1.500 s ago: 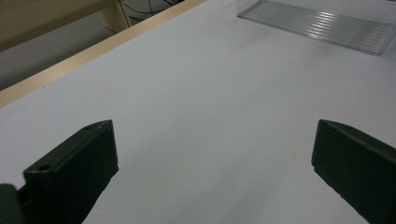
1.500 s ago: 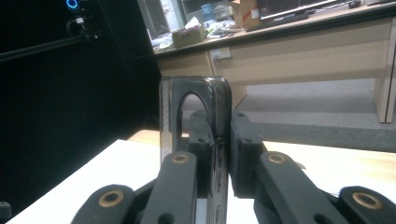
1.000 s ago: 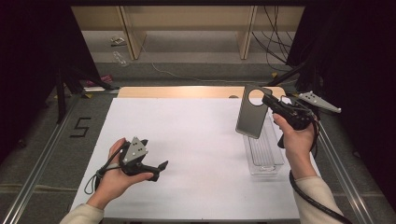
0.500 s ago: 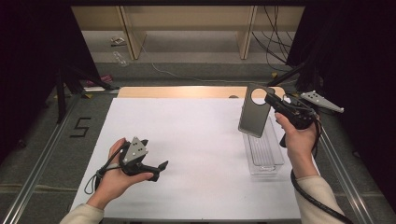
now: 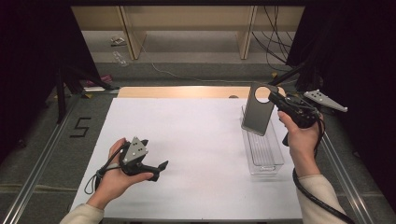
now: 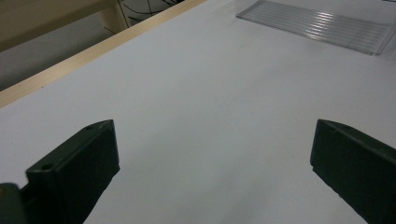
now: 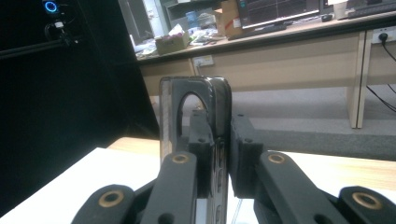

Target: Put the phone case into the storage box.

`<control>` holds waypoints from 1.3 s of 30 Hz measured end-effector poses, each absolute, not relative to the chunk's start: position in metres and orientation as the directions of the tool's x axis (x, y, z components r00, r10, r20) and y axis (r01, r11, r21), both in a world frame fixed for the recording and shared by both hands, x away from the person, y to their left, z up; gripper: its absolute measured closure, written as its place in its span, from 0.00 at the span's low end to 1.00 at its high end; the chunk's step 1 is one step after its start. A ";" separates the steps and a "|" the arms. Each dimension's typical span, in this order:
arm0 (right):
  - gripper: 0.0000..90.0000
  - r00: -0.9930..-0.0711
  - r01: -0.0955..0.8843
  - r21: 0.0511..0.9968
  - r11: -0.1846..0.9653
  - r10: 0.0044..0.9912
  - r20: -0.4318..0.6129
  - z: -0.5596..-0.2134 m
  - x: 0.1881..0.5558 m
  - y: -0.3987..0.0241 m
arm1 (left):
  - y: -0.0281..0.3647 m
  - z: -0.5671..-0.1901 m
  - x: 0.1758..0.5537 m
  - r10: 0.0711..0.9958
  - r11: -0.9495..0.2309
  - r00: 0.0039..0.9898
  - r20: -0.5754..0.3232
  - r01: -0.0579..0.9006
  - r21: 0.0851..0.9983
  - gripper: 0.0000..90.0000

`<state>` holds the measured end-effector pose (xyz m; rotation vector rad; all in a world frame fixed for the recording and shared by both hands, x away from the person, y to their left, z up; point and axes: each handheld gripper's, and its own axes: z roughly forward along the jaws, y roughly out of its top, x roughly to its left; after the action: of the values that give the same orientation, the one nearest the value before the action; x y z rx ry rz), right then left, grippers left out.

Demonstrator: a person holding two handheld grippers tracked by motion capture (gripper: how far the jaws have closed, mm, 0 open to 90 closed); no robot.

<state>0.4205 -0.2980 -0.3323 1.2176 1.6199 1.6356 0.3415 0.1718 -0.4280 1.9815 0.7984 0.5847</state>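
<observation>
A dark grey flat plate (image 5: 257,116) with a round hole near its top hangs upright over the far end of a clear plastic tray (image 5: 264,156). My right gripper (image 5: 272,98) is shut on the plate's upper edge beside the hole. In the right gripper view the plate (image 7: 219,93) stands edge-on between the two black pads (image 7: 200,140). My left gripper (image 5: 156,159) rests low over the white table at the front left, held in a hand. In the left gripper view that gripper (image 6: 215,177) is open, with nothing but bare table between its jaws.
The white table top (image 5: 187,135) has a wooden strip along its far edge. The clear tray (image 6: 317,25) lies at the right side of the table. Dark curtains flank the table, cables trail behind it, and a floor mark "5" (image 5: 80,127) lies to the left.
</observation>
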 end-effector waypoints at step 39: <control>0.91 -0.407 0.192 0.976 -0.106 0.896 0.178 -0.332 0.427 -0.304 | 0.172 -0.429 0.342 0.729 -0.388 0.679 0.086 0.307 0.869 0.02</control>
<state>0.4269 -0.3041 -0.3321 1.2077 1.5874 1.5627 0.3419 0.1719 -0.4289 1.9778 0.8015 0.5829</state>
